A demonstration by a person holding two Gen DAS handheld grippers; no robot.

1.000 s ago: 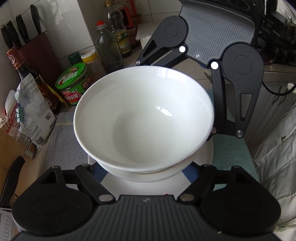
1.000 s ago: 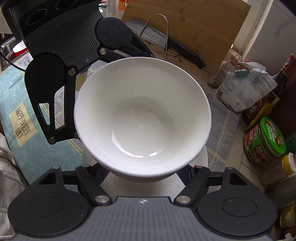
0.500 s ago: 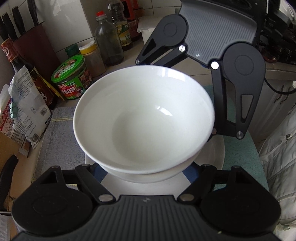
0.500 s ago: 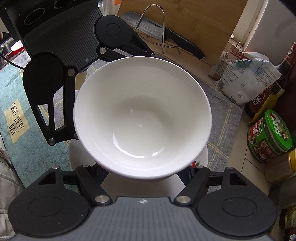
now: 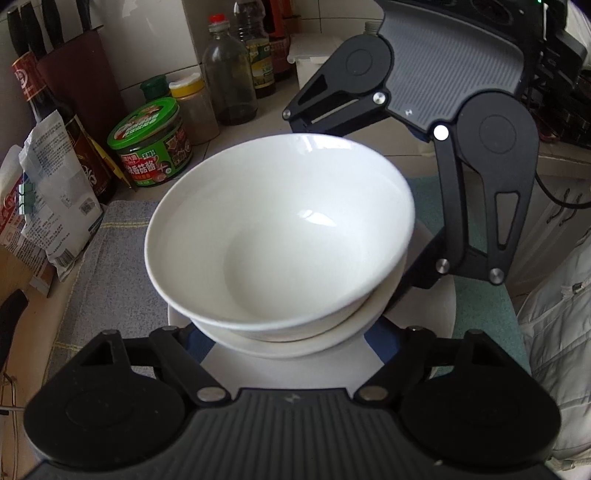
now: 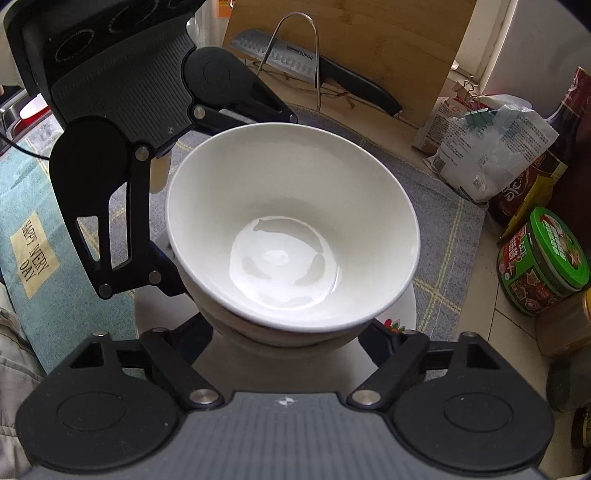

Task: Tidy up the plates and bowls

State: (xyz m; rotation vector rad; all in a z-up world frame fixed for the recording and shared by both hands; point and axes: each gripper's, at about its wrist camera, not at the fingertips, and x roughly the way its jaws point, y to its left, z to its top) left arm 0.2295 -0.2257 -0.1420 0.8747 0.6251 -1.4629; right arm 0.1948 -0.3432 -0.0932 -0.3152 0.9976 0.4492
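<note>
A white bowl [image 5: 280, 236] [image 6: 291, 229] sits slightly tilted inside a second white bowl [image 5: 295, 343] [image 6: 288, 339], which stands on a white plate [image 5: 288, 373] [image 6: 395, 310]. My left gripper [image 5: 290, 341] [image 6: 166, 273] flanks the stack from one side. My right gripper [image 6: 286, 334] [image 5: 424, 269] flanks it from the opposite side. The jaws of both are opening. The stacked bowls lie between each pair of fingers, and the pads no longer press on them. The upper bowl hides the fingertips.
The plate rests on a grey cloth [image 5: 110, 266] beside a teal mat [image 6: 33, 258]. A green-lidded jar [image 5: 151, 147] [image 6: 543, 254], bottles [image 5: 229, 74], a paper bag [image 6: 491, 155], a knife [image 6: 314, 70], a wire rack and a wooden board [image 6: 369, 33] ring the worktop.
The top bowl has dropped and settled into the lower bowl, now leaning a little. Both pairs of fingers have spread away from it.
</note>
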